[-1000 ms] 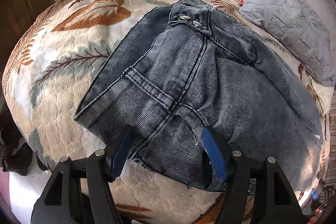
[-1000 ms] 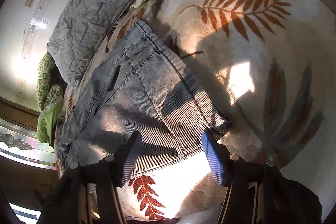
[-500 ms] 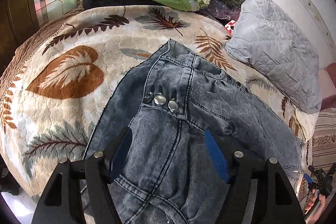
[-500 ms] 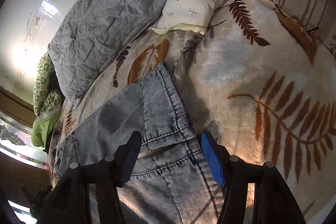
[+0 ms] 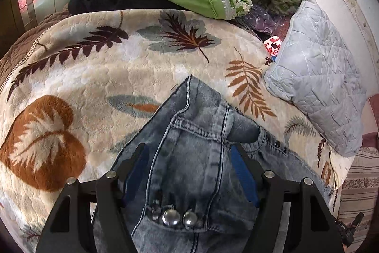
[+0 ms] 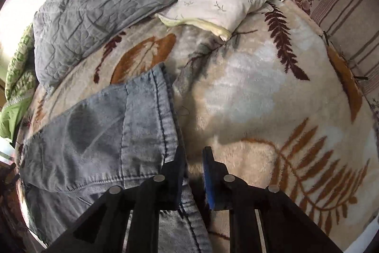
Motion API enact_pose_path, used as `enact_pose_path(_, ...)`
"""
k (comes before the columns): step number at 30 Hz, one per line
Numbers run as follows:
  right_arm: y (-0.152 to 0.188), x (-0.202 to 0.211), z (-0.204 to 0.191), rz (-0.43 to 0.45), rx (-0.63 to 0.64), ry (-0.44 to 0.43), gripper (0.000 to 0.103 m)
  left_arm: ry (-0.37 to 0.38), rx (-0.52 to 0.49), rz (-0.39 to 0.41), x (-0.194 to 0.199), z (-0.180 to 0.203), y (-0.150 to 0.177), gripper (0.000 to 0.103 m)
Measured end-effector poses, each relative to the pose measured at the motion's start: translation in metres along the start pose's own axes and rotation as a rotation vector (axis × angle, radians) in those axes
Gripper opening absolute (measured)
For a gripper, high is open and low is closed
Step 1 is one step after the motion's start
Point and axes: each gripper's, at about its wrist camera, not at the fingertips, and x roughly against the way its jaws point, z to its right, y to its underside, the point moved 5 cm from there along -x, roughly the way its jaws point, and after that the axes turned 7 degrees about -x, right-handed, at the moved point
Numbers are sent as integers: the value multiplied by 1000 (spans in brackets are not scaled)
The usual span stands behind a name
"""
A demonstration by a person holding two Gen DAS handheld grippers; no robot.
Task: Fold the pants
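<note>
The jeans (image 5: 196, 172) lie on the bed's leaf-print blanket (image 5: 94, 77), near the grey pillow (image 5: 317, 77). The left gripper (image 5: 189, 172) stands open astride the waistband; the right gripper (image 6: 194, 172), jaws just narrowing, straddles the hem edge without visibly pinching it. Denim is heavy and limp, so I would grip the thick seams.

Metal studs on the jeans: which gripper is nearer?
Left. The left gripper straddles the jeans right by the metal studs. The right gripper sits at a hem edge; no studs show there.
</note>
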Motion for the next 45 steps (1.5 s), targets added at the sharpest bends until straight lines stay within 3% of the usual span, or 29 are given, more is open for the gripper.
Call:
enact_pose_path(1,-9,1,0,2,-44,-54,48,11,4,-6,-7,1,-8,72)
enact_pose_path(2,-18,0,-2,-4,-87,-126,67,22,2,-14,-15,2,-15,72)
enact_pose_path(4,-38,-13,-17,-21,-115,-221,68,35,-6,-34,-31,6,-25,72)
enact_pose_path(7,-65,-33,-42,-30,-53,-224,68,29,-19,-60,-51,9,-33,72)
enact_pose_path(12,-89,-70,-69,-48,34,-110,68,25,-23,-73,-69,8,-39,72)
enact_pose_path(14,-91,-84,-75,-69,64,-98,64,25,-45,-68,-71,10,-43,72)
enact_pose_path(18,-87,-99,-75,-80,106,-18,35,41,-21,-73,-74,9,-50,69)
enact_pose_path(20,-88,-99,-73,-81,115,-8,32,52,-15,-75,-73,7,-54,65)
enact_pose_path(26,-90,-98,-64,-93,92,-34,32,87,31,-64,-73,0,-63,61)
enact_pose_path(27,-89,-97,-62,-90,90,-36,32,85,22,-63,-73,2,-64,47)
enact_pose_path(29,-90,-99,-66,-87,91,-33,32,77,13,-56,-72,4,-66,37)
enact_pose_path(37,-88,-97,-65,-83,98,-35,32,73,1,-85,-88,7,-65,37)
enact_pose_path(38,-88,-97,-67,-81,108,-27,31,64,-5,-78,-87,8,-66,33)
enact_pose_path(39,-88,-97,-69,-77,120,-16,26,47,-24,-71,-86,10,-67,8)
enact_pose_path(40,-88,-96,-70,-67,131,8,21,19,-48,-66,-85,11,-67,2)
enact_pose_path(45,-90,-77,-76,-5,142,13,17,4,-60,15,-57,13,-70,2)
